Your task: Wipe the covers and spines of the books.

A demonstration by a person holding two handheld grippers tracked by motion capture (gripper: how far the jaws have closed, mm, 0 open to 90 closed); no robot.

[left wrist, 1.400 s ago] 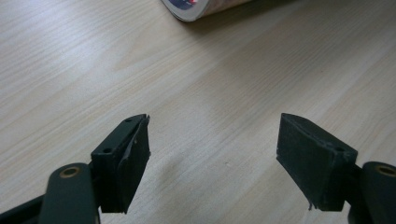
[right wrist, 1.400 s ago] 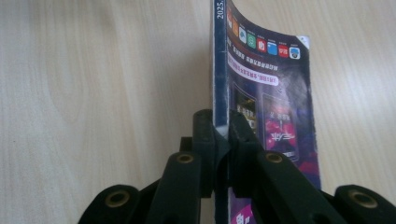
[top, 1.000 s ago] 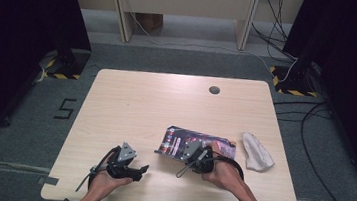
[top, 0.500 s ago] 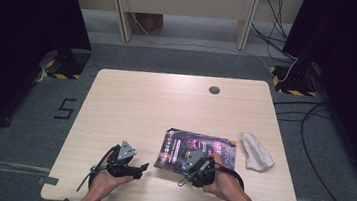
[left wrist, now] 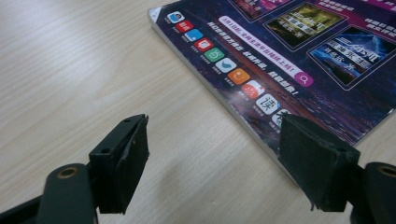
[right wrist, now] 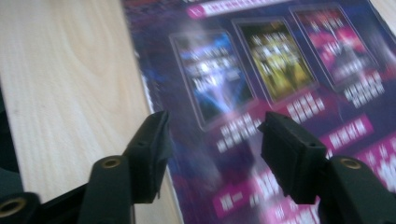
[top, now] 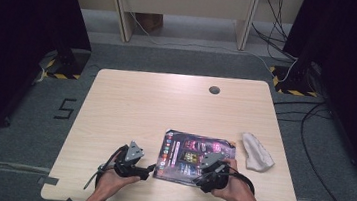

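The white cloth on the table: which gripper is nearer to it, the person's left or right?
Right. The right gripper sits over the magazine, just left of the white cloth; the left gripper lies beyond the magazine's far edge.

I've got both forearms in from the near edge. My left hand-held gripper (top: 151,168) sits low, jaws wide apart, nothing betw. them. My right hand-held gripper (top: 196,181) is angled left, jaws have just been opening, now parted w/ nothing gripped.
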